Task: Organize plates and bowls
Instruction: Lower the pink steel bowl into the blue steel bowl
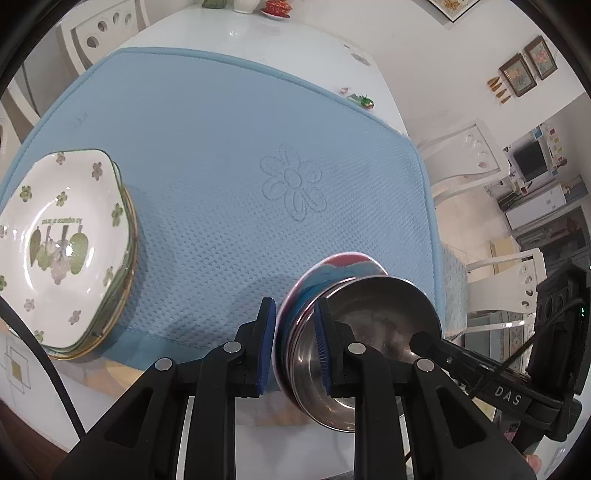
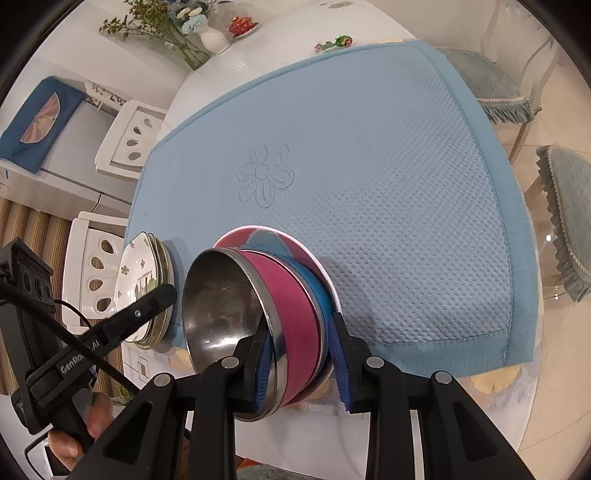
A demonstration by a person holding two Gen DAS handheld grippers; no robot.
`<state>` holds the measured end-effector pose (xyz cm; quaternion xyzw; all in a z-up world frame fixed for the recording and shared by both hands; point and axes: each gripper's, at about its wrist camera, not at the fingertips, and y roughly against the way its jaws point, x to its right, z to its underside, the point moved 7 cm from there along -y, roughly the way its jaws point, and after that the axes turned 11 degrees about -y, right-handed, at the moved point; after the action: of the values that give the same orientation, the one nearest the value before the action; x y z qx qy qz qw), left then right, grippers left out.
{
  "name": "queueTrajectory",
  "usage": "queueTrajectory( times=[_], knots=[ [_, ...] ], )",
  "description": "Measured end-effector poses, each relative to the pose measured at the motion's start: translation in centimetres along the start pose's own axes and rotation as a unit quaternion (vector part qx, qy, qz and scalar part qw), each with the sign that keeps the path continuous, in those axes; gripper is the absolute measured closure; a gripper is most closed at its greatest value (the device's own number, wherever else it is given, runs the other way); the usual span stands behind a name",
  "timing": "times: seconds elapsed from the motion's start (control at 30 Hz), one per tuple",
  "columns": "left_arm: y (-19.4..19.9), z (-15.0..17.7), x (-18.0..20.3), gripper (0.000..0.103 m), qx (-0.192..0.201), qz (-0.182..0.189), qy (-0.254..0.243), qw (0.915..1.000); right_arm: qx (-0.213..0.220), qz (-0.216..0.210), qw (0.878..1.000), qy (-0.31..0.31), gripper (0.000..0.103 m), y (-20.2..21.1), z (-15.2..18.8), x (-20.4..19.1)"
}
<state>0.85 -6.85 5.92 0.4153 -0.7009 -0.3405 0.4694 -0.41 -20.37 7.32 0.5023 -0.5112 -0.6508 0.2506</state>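
Observation:
A nested stack of bowls hangs tilted over the near edge of the blue mat (image 2: 406,184). A steel bowl (image 2: 221,295) lies innermost, then a pink bowl (image 2: 295,314), a blue bowl (image 2: 316,284) and a patterned white-rimmed bowl (image 2: 273,236). My right gripper (image 2: 299,328) is shut on the stack's wall, one finger inside the steel bowl (image 1: 388,317). My left gripper (image 1: 294,314) has its jaws nearly together, tips close beside the stack's rim. No grip shows. A stack of white plates (image 1: 62,240) with green flower print rests at the mat's left edge.
The white table (image 1: 240,37) carries a vase of flowers (image 2: 214,37), a red dish (image 2: 242,26) and a small figurine (image 2: 338,40) at its far side. White chairs (image 2: 129,140) stand around it. A hand (image 2: 74,435) holds the left gripper's handle.

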Motion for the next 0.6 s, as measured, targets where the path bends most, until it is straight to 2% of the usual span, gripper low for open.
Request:
queueTrajectory(
  times=[0.17, 0.4, 0.6],
  knots=[
    [-1.2, 0.0, 0.6, 0.084, -0.012, 0.007, -0.003, 0.9999, -0.008, -0.008, 1.000, -0.014, 0.075, -1.0, -1.5, 0.2],
    [-1.9, -0.3, 0.9, 0.084, -0.020, 0.009, -0.008, 0.9997, -0.061, -0.038, 0.992, -0.102, 0.075, -3.5, -3.2, 2.7],
    [-2.2, -0.2, 1.0, 0.084, -0.021, 0.016, -0.008, 0.9996, -0.051, -0.034, 0.996, -0.063, 0.074, -3.2, -2.4, 1.5]
  ],
)
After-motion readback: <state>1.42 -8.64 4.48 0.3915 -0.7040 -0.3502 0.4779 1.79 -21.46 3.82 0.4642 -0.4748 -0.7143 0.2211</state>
